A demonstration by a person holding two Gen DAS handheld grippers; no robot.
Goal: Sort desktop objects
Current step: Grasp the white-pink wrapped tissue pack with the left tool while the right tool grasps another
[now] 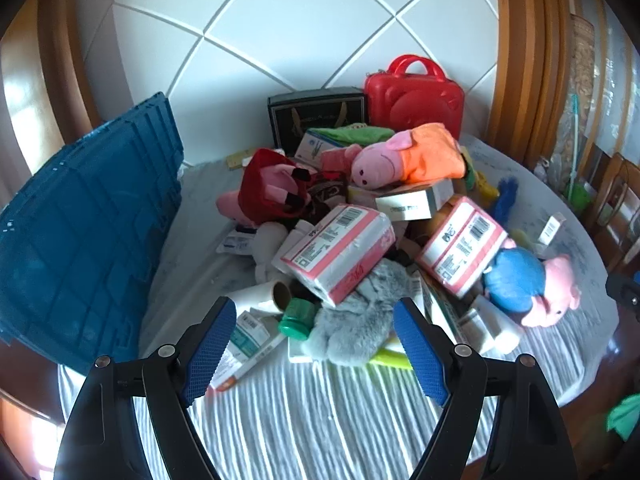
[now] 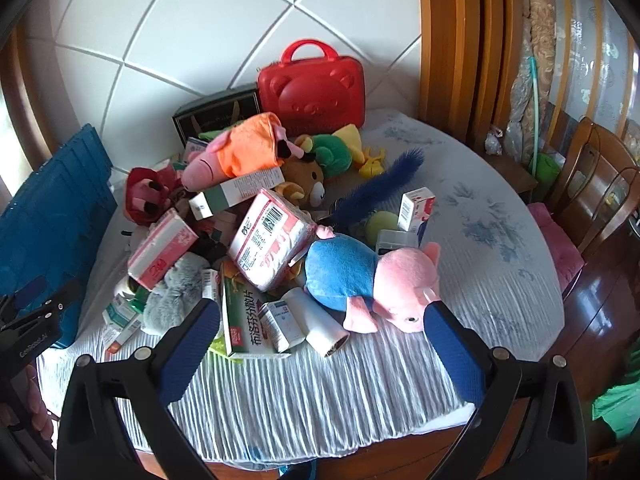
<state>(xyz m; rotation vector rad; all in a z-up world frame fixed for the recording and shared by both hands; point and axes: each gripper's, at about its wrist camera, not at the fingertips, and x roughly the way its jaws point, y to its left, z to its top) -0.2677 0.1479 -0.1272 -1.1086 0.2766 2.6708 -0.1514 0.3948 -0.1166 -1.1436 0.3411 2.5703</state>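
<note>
Jaws of both grippers (image 1: 314, 344) (image 2: 322, 344) spread above toy pile (image 1: 360, 224)

Crate (image 1: 88, 216) left of pile (image 1: 360, 240) — suitcase (image 1: 414, 94) behind

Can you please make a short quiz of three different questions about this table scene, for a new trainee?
1. True or false: the left gripper is shut on the grey plush toy.
2. Which item stands upright against the wall behind the pile? A) red carry case B) green cap bottle C) white roll
3. Fill in: the pig plush lying nearest the right gripper wears a ____ body.

Key
1. False: both grippers are open and hold nothing.
2. A
3. blue
</note>
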